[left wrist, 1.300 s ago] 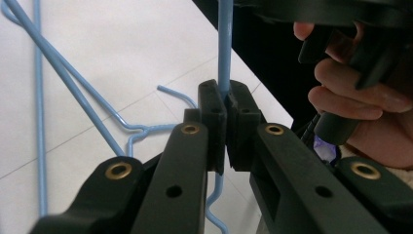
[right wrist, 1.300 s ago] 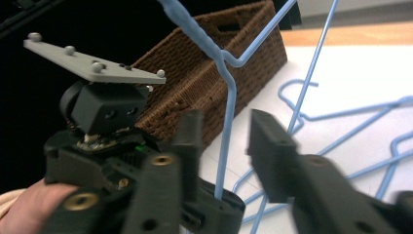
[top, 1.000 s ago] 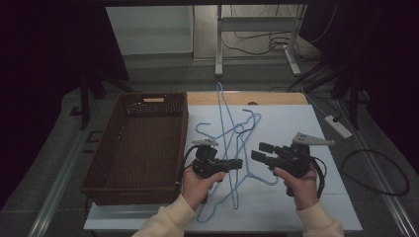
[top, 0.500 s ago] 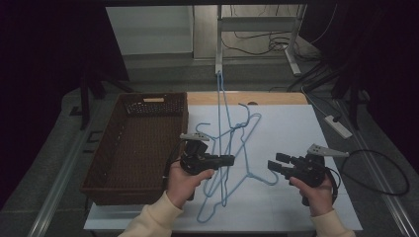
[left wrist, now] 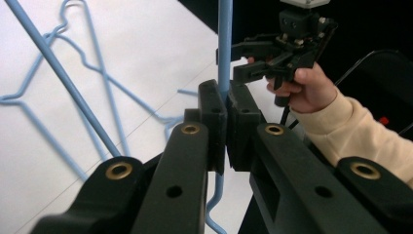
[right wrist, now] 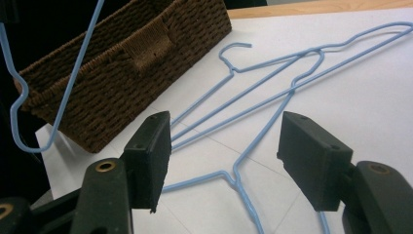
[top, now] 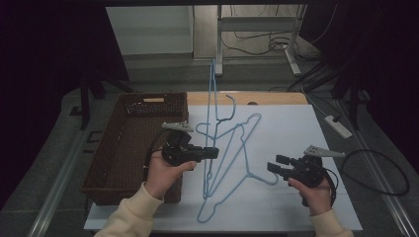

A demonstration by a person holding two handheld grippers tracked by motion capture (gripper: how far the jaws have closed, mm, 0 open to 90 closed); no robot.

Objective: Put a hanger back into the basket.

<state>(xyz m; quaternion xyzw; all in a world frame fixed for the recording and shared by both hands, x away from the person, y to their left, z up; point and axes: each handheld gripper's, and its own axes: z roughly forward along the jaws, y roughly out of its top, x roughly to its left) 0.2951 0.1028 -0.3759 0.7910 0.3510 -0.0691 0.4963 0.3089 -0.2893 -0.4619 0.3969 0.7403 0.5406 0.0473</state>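
Lifted hanger cut off at top edge in left gripper view. Lower wire hidden behind left claw. Basket cropped at frame edge.

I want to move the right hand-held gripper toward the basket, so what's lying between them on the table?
In the high view, blue wire hangers lie on the white sheet between the right hand-held gripper and the wicker basket.

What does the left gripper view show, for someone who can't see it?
The left gripper's black fingers are shut on a thin blue wire hanger. More blue hangers lie on the white table, and the right gripper hovers open behind.
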